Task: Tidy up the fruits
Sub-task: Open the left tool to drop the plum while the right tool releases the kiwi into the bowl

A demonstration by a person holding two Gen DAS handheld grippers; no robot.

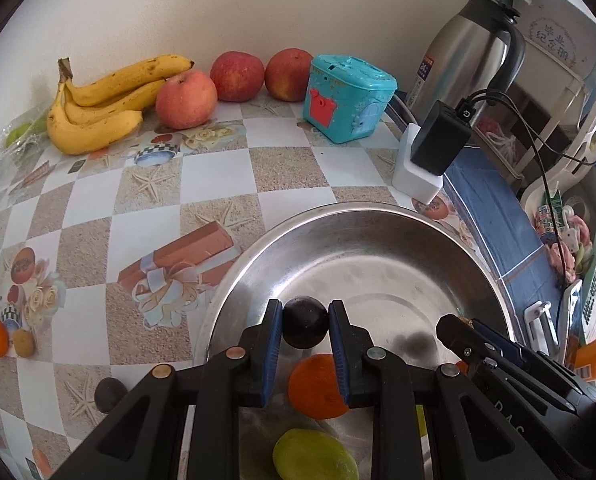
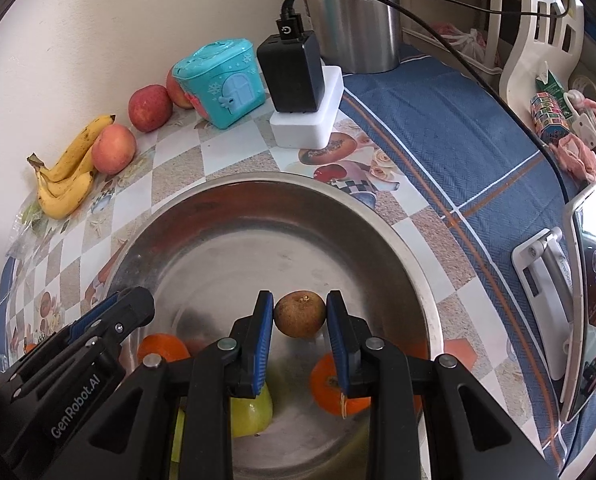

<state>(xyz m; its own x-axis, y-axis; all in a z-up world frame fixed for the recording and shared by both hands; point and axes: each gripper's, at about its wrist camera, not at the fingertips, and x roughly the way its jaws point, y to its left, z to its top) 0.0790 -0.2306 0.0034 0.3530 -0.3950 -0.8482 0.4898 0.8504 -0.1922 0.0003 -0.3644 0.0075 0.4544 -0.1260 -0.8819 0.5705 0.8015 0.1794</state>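
My left gripper [image 1: 305, 322] is shut on a small dark round fruit [image 1: 305, 328], held above the steel bowl [image 1: 338, 236]. Over the same steel bowl [image 2: 226, 216], my right gripper [image 2: 300, 314] is shut on a small brown round fruit [image 2: 299, 314]. Down in the bowl lie an orange [image 1: 316, 386] and a green fruit [image 1: 314, 456]; the right wrist view shows two oranges [image 2: 162, 348] [image 2: 334, 386] and a green fruit [image 2: 252, 412]. Another dark fruit [image 1: 109, 394] rests on the table left of the bowl. Bananas [image 1: 98, 104] and three apples [image 1: 186, 99] sit by the wall.
A teal toy box [image 1: 346, 98], a black charger on a white block [image 1: 438, 140] and a steel kettle [image 1: 466, 52] stand behind the bowl. A phone on a stand [image 2: 586, 292] is at the right, on blue cloth [image 2: 458, 120].
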